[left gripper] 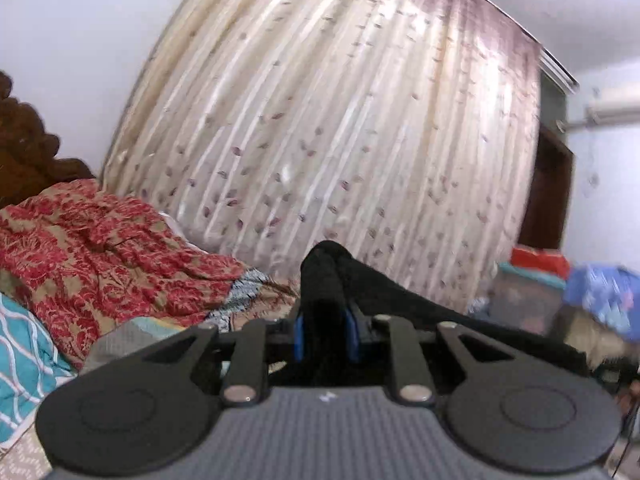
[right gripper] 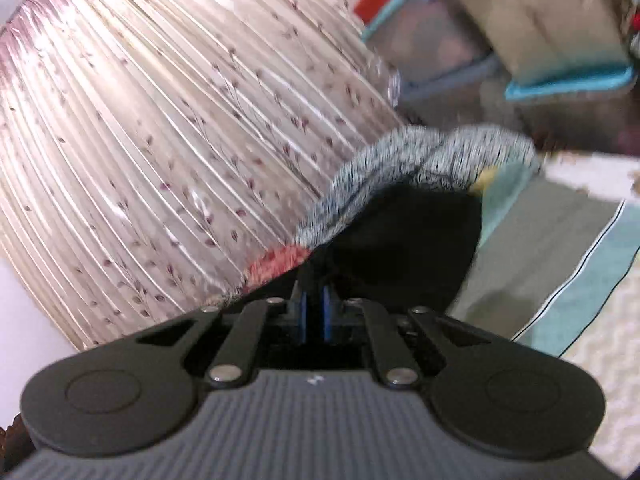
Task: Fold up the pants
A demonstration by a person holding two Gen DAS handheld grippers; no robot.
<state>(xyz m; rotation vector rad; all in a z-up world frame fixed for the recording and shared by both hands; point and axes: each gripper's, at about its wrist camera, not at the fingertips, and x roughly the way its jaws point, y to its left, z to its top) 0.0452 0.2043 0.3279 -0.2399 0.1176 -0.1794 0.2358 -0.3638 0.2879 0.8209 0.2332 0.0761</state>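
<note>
You have the black pants (left gripper: 360, 280) pinched in both grippers and lifted off the bed, in front of the pale flowered curtain (left gripper: 340, 120). Your left gripper (left gripper: 325, 320) is nearly closed, its blue pads clamped on a bunched ridge of cloth that stands up between them and trails away to the right. Your right gripper (right gripper: 315, 308) is drawn in almost to touching, with dark fabric (right gripper: 400, 240) running into its pads; the view is blurred, so how deep that bite goes is hard to judge. The pants look soft and limp, light enough to hang from two pinches, yet likely to sag and twist between them. Holding at matching points along one edge, probably the waistband or the hems, should let the cloth fall flat over the striped bedcover (right gripper: 540, 248).
</note>
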